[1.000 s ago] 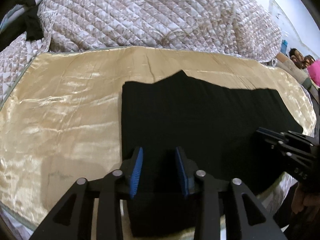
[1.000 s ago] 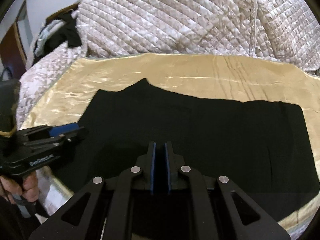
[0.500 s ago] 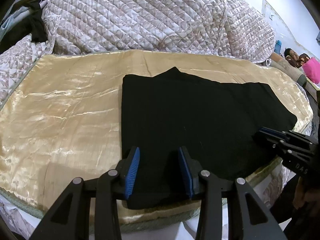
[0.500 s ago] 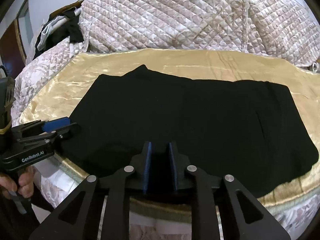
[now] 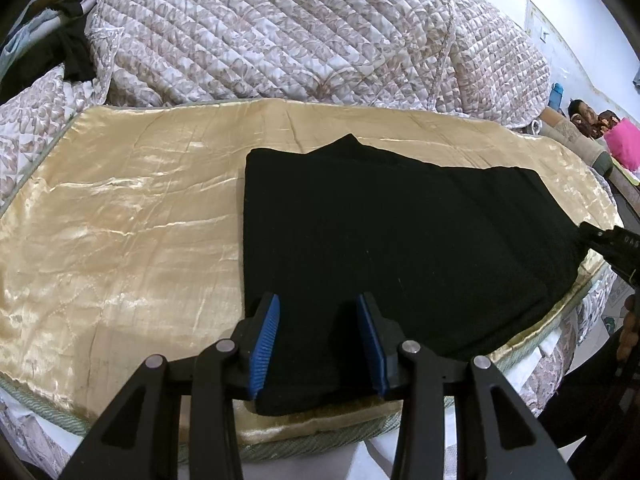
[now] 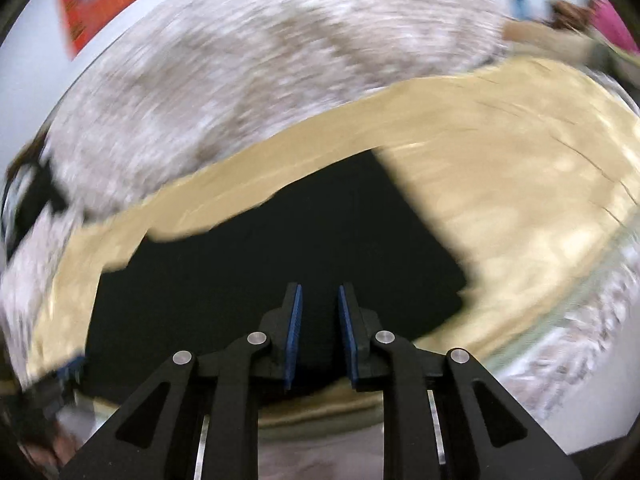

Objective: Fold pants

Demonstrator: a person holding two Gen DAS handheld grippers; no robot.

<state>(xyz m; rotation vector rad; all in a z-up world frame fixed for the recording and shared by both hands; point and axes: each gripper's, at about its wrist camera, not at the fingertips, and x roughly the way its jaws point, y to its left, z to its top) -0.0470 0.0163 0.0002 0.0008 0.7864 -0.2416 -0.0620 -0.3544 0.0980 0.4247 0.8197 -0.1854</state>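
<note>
Far left: dark clothing [image 5: 74,54] draped over the quilt's edge, well apart from the work.
Backdrop: quilted patterned bedspread [image 5: 280,32] heaped behind the folding surface.
Surface: shiny gold satin sheet [image 5: 120,216], bare and wrinkled on its left half.
Pants: black pants [image 5: 380,240] lying flat on the gold sheet's right half, already folded into a broad rectangle, near edge close to the bed's front rim.
Left gripper: left gripper [image 5: 318,344] poised over the pants' near left corner, blue pads spread apart, nothing pinched; fabric visible in the gap but not squeezed.
Right gripper: right gripper [image 6: 319,332] over the pants' near edge toward their right end, pads parted narrowly, nothing pinched; view smeared by blur.
Far right: seated people in the background, one in pink [image 5: 622,146].
Risk, grip: probably only the top layer caught if pads close shallowly, leaving lower layers behind and skewing the fold.
Risk, surface: slippery satin likely to let the whole stack slide toward the bed's edge when tugged.
Risk, timing: uneven lifting between the two grippers likely to twist the rectangle.
</note>
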